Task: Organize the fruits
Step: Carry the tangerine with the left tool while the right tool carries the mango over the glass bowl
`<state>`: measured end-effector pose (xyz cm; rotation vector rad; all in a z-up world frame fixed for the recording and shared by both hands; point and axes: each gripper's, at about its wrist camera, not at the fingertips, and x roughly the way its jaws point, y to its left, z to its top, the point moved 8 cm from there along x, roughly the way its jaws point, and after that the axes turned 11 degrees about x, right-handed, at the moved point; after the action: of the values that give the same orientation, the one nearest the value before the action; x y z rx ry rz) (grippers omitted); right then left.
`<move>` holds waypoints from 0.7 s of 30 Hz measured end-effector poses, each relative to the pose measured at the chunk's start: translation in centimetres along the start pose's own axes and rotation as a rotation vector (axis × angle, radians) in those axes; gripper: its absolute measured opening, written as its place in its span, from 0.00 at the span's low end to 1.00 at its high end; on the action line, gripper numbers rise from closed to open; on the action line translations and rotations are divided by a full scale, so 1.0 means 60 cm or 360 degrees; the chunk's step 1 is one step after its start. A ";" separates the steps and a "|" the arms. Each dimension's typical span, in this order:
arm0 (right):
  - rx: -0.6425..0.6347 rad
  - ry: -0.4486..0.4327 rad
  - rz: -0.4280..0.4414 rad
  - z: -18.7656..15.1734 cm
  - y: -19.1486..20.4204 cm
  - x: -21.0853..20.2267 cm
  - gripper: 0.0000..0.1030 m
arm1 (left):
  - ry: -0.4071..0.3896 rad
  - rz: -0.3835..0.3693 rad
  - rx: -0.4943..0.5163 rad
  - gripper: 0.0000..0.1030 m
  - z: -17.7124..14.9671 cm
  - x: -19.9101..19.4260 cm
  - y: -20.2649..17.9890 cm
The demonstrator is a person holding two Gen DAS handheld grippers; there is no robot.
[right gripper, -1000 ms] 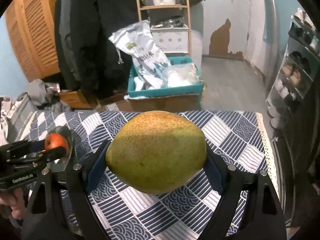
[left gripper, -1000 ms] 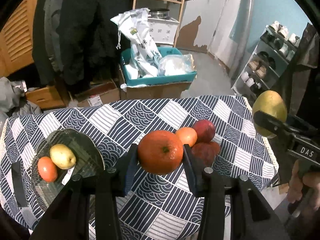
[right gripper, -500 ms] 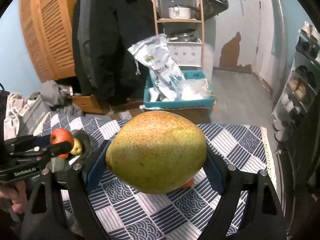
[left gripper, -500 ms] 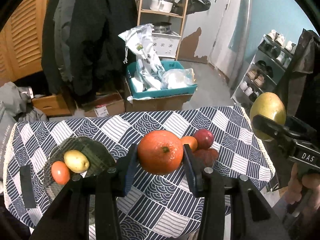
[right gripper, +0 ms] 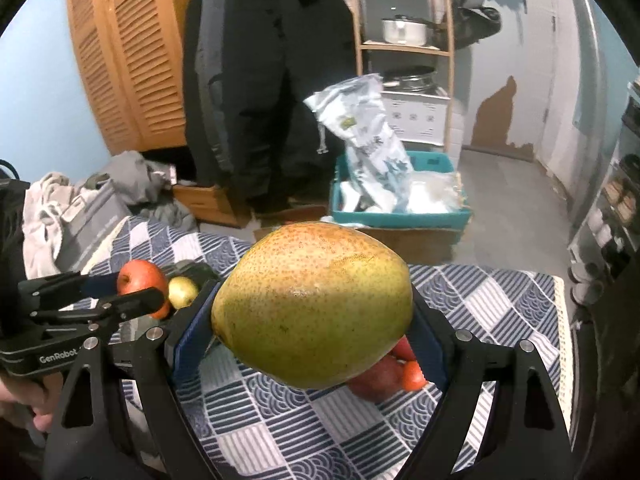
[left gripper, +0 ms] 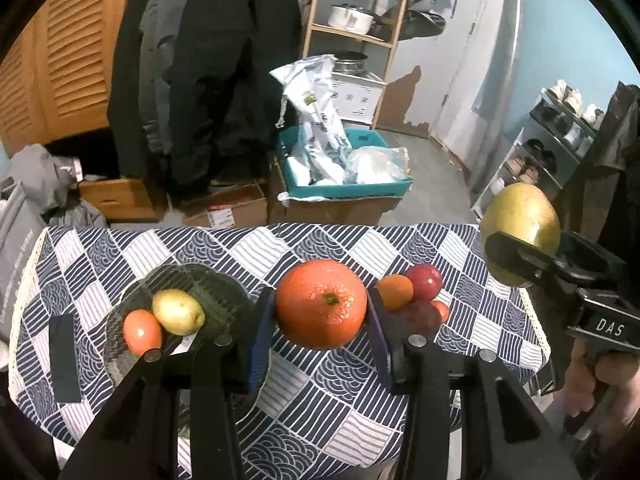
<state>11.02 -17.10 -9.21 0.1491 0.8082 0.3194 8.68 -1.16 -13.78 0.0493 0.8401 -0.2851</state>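
Note:
My left gripper (left gripper: 320, 312) is shut on an orange (left gripper: 320, 304), held above the table's blue-and-white patterned cloth (left gripper: 340, 432). My right gripper (right gripper: 312, 312) is shut on a large yellow-green pear (right gripper: 312, 304), also in the air; in the left wrist view that pear (left gripper: 520, 224) hangs off the table's right edge. Left of the orange, a dark glass plate (left gripper: 200, 276) holds a yellow fruit (left gripper: 178, 312) and a red-orange fruit (left gripper: 142, 332). A pile of small red and orange fruits (left gripper: 416, 292) lies on the cloth to the right.
A black flat strip (left gripper: 64, 356) lies on the cloth's left side. Beyond the table are a teal crate of bags (left gripper: 344, 184) on cardboard boxes, hanging dark coats (left gripper: 224, 60), a wooden shelf (left gripper: 352, 20) and a shoe rack (left gripper: 552, 148). A hand (left gripper: 600, 380) holds the right gripper.
Both grippers have risen and drawn back from the table, each still gripping its fruit. The table now looks smaller and lower, and more of the room shows.

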 end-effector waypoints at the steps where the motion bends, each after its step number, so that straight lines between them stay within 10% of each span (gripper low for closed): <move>1: -0.0005 0.0006 0.0011 0.000 0.007 0.004 0.83 | 0.0001 0.0007 -0.0008 0.43 -0.002 -0.001 0.006; 21: -0.0125 0.0188 0.0180 -0.019 0.162 0.107 0.83 | 0.0082 0.0147 -0.0209 0.43 -0.069 -0.005 0.141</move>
<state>12.16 -5.78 -11.93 0.1031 0.9042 0.4695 7.76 7.67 -16.88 -0.0274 0.9033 -0.1417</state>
